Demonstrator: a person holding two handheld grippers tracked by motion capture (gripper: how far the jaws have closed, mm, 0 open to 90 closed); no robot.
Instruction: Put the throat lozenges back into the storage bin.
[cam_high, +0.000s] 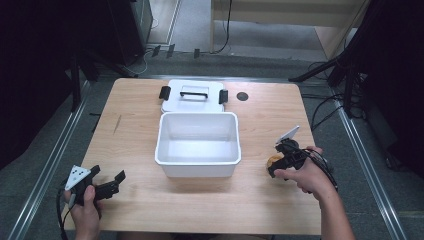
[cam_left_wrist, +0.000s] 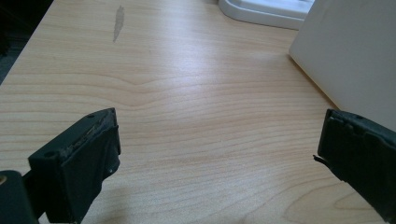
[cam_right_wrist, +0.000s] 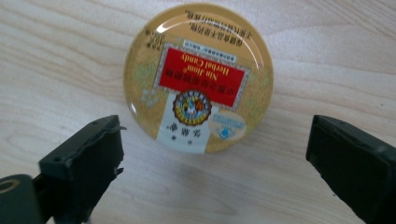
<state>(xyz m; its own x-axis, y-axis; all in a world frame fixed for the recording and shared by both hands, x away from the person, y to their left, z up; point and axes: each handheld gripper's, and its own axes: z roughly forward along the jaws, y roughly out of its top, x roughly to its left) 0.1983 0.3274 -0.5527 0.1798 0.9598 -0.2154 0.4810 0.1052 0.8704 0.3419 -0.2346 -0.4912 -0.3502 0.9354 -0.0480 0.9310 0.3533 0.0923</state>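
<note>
Right gripper view — round gold candy tin with red label (cam_right_wrist: 198, 77) lies flat on wooden desk (cam_right_wrist: 56, 56), just ahead between spread right tool (cam_right_wrist: 212, 154) jaws, ungrasped; left tool (cam_left_wrist: 219, 154) spread, empty.

I am working in what looks like a lab or recording studio rather than a home. My wooden surface (cam_high: 150, 200) stands on grey carpet (cam_high: 45, 165), flanked by metal floor rails (cam_high: 372, 170). Black curtains (cam_high: 30, 75) hang at both sides, with black stand legs (cam_high: 320, 70) and loose cables (cam_high: 325, 112) around the floor.
</note>
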